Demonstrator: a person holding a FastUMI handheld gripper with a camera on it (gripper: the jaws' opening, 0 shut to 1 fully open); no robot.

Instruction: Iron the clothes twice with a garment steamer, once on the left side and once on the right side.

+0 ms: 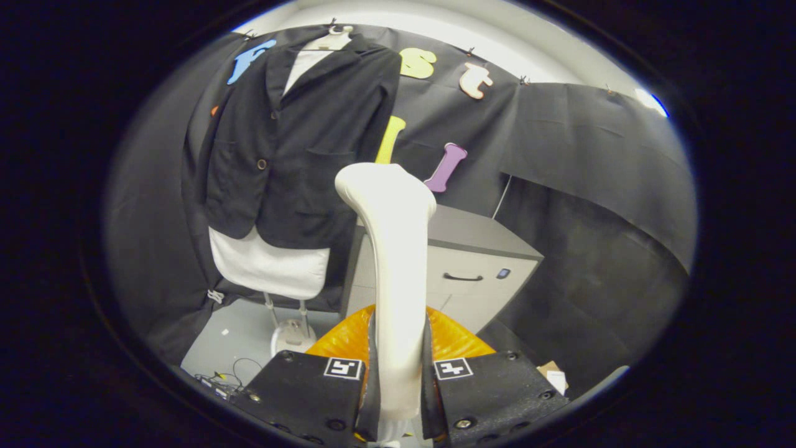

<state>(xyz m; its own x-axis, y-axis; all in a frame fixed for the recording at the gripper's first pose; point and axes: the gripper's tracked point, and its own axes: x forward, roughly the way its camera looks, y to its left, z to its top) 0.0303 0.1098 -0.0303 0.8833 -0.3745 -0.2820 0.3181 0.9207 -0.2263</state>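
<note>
1. Your gripper (398, 386) has both fingers clamped on the garment steamer (393, 249) handle, held upright.
2. The jacket (298, 143) hangs far left; a closed cabinet (472, 261) stands right.

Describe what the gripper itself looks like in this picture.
The gripper has two wide, blocky fingers with a rough speckled surface and screws along the edges. Each finger carries a small square black-and-white marker near its inner corner.

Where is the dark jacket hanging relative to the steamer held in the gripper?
The dark jacket hangs over a white garment against the booth's wall, beyond the fingers and left of the steamer, beside the grey cabinet.
</note>
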